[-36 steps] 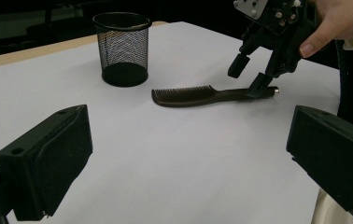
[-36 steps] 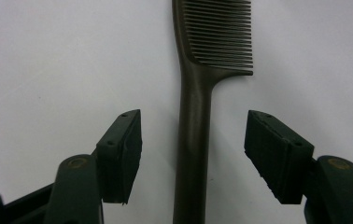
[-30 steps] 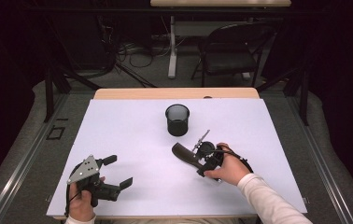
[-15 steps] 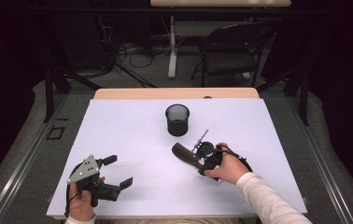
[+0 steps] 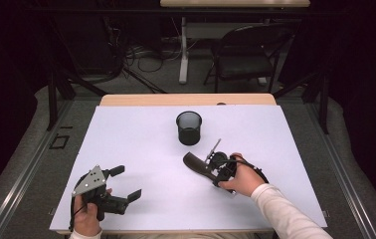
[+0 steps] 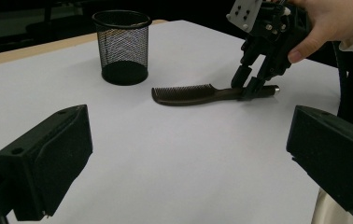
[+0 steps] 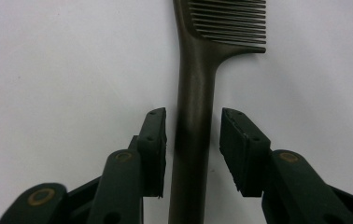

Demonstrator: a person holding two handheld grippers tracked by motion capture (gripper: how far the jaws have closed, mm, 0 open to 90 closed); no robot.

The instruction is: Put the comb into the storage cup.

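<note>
A dark comb (image 6: 191,94) is seen lying flat on the white worktop (image 5: 141,144), at centre right of the high view, just below and right of a black mesh cup (image 5: 189,127) that stands upright and apart from it; its teeth end points toward the cup and its handle toward the person's right hand (image 5: 243,180). The right gripper (image 7: 193,140) is lowered over the handle; its fingers (image 7: 153,144) are spread to either side of the handle with a narrow gap showing on the right side, so the comb is bracketed but not yet clamped; whether the left finger touches it cannot be told. The left gripper (image 5: 121,183) is held low at the lower left of the high view, well apart from comb and cup, its fingers (image 6: 53,158) wide apart and holding nothing. The work is judged to be at an early stage: the approach to the comb is made, while the closing on the handle, the lift, and probably the placing of the comb into the cup are left to be done; the cup looks empty as far as can be seen through the mesh.
</note>
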